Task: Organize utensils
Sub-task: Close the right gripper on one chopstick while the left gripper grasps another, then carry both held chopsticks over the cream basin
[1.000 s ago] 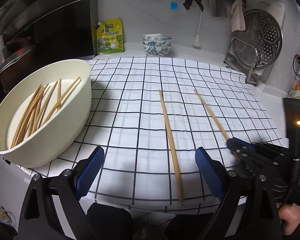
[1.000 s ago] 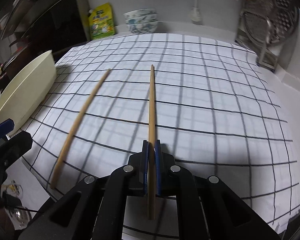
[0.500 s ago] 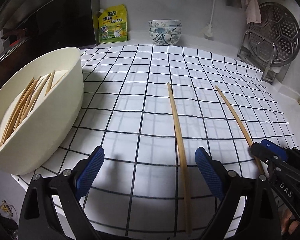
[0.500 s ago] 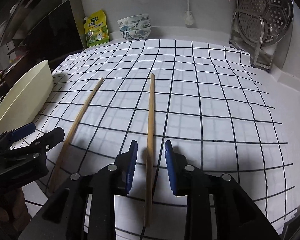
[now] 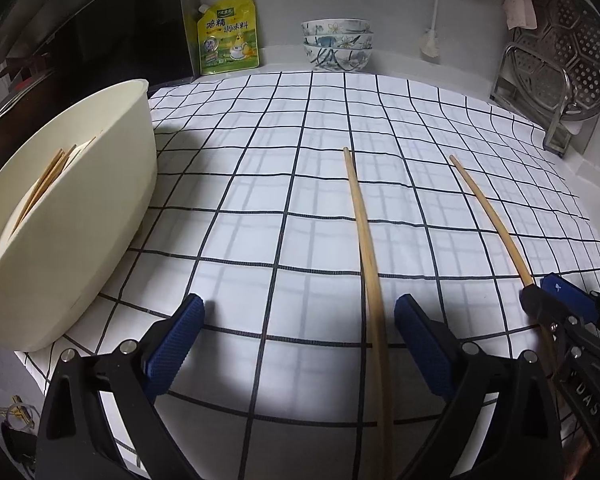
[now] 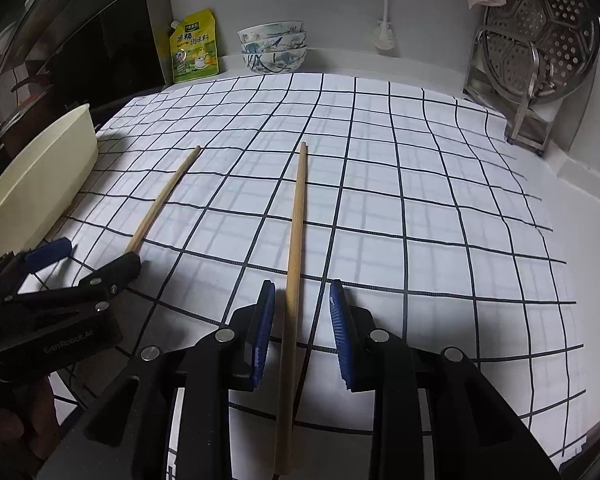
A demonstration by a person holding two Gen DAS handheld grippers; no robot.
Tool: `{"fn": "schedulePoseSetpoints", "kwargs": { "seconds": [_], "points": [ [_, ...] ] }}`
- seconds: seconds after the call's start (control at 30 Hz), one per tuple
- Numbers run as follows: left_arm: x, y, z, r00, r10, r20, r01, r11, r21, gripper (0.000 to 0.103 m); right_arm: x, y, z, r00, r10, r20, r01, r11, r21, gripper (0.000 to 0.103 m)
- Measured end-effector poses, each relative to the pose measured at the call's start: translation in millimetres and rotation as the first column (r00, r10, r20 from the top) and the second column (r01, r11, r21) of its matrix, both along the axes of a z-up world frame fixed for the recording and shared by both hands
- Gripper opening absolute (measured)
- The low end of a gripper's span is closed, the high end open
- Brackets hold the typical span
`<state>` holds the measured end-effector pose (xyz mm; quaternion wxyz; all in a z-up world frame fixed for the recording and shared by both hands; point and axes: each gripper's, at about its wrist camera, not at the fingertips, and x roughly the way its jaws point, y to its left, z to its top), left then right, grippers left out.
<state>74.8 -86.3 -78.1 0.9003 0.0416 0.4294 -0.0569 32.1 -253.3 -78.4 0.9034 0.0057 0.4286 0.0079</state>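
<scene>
Two wooden chopsticks lie side by side on the checked cloth (image 5: 260, 184). The left chopstick (image 5: 364, 232) (image 6: 160, 200) runs between the fingers of my left gripper (image 5: 298, 312), close to its right pad; the jaws are wide open and nothing touches it. The right chopstick (image 6: 298, 208) (image 5: 488, 216) lies between the pads of my right gripper (image 6: 302, 292), which stands open with a gap on each side. A cream bowl (image 5: 80, 200) at the left holds several more chopsticks (image 5: 46, 178). Each gripper shows at the edge of the other's view.
At the back wall stand a yellow seasoning pouch (image 5: 228, 40) and stacked patterned bowls (image 5: 338, 44). A metal steamer rack (image 5: 560, 64) stands back right. A dark stove hood is at the left. The cloth's front edge lies just under the grippers.
My right gripper opened and let go of the right chopstick, which now rests on the cloth. My left gripper moved forward and lower, closer around the left chopstick.
</scene>
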Motion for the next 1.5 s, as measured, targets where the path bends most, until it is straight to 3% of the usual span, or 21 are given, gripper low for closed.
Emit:
{"fn": "schedulePoseSetpoints", "kwargs": {
  "seconds": [0.07,0.1,0.13,0.3,0.37,0.53,0.97,1.23,1.5],
  "points": [
    [0.4,-3.2,-0.1,1.0,-0.011,0.002,0.011,1.0,-0.003,0.092,-1.0,3.8,-0.4,1.0,0.01,0.005,-0.009,1.0,-0.027,0.023],
    [-0.1,-4.4,0.7,1.0,-0.021,0.002,0.021,1.0,-0.011,0.085,-1.4,4.6,-0.5,1.0,0.017,0.006,-0.017,1.0,-0.024,0.02],
    [-0.9,-6.6,2.0,0.999,-0.034,0.003,0.034,0.999,-0.016,0.081,-1.7,5.6,-0.4,1.0,0.021,0.007,-0.021,1.0,-0.024,0.011],
    [-6.3,-15.0,7.8,0.997,-0.083,0.003,0.083,0.996,-0.033,0.02,-3.0,6.8,-1.1,1.0,0.02,0.016,-0.019,1.0,-0.02,0.007],
    [-6.2,-14.7,8.3,0.996,-0.087,-0.006,0.086,0.995,-0.043,0.007,-3.8,5.5,-0.8,1.0,0.015,0.017,-0.015,1.0,-0.002,0.006],
    [-9.8,-4.3,13.7,0.996,-0.086,-0.013,0.084,0.993,-0.08,0.007,-7.1,6.9,5.6,0.999,0.014,0.031,-0.015,0.999,0.041,0.006],
    [-28.7,48.5,79.0,0.986,-0.059,0.156,0.073,0.994,-0.084,0.007,-6.9,46.9,52.6,0.988,0.04,0.147,-0.062,0.987,0.147,0.006],
    [-24.3,131.5,102.4,0.976,0.068,0.205,-0.05,0.994,-0.094,0.007,17.7,116.1,86.8,0.965,0.16,0.206,-0.199,0.962,0.185,0.006],
    [-6.8,218.9,103.7,0.953,0.223,0.205,-0.206,0.974,-0.099,0.007,62.8,216.7,97.6,0.924,0.321,0.209,-0.361,0.912,0.197,0.006]
  ]
}}
